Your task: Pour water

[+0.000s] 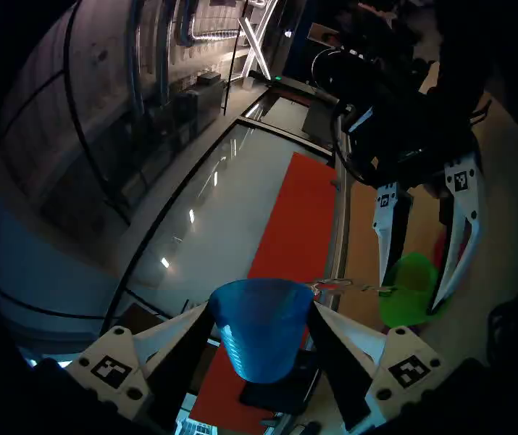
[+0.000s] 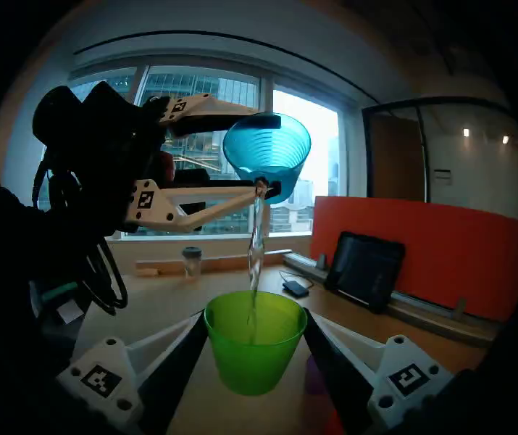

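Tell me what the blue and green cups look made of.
The blue cup looks like glossy translucent plastic: daylight glows through it and moulded rings show. The green cup is probably plastic too: its thin wall glows evenly, with a smooth sheen.

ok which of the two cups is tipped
The blue cup in the left gripper: it is tilted, water streaming from its rim. The green cup in the right gripper stands upright below, catching it.

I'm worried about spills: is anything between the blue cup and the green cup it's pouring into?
Nothing visible. In the right gripper view the water stream falls from the tilted blue cup straight into the green cup, through its open mouth, with only air between them.
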The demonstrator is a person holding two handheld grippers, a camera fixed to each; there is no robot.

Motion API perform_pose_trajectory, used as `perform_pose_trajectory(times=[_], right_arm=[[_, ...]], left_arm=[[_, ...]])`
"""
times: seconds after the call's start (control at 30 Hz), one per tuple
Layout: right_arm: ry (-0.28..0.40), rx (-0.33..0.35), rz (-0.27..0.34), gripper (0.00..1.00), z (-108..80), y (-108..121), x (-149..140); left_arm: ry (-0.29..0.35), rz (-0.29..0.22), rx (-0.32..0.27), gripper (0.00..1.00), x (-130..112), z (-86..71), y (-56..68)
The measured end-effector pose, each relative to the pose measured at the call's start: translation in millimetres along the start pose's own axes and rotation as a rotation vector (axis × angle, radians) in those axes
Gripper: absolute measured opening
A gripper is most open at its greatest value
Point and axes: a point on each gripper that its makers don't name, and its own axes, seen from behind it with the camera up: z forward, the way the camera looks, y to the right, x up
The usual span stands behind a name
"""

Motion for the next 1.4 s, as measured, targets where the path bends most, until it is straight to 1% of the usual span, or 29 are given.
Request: perform_pose_trajectory(times=[0.3, 0.5, 0.8, 1.4], right_arm=[[0.0, 0.004, -0.007, 0.93, -0.1, -1, 1], [0.001, 0.006, -0.014, 0.93, -1.5, -1, 0], [0.001, -0.002, -0.019, 0.93, -3.0, 2, -1], [0.002, -0.002, -0.029, 0.93, -2.9, 0, 2]], left_arm=[[0.001, 0.039, 0.012, 0.87, 3, -0.5, -5.3], [0.001, 0.052, 0.019, 0.87, 4, 0.6, -5.4], [0.002, 0.095, 0.022, 0.87, 5, 3.6, -6.0], [0.0, 0.165, 0.029, 0.87, 11, 3.2, -16.5]])
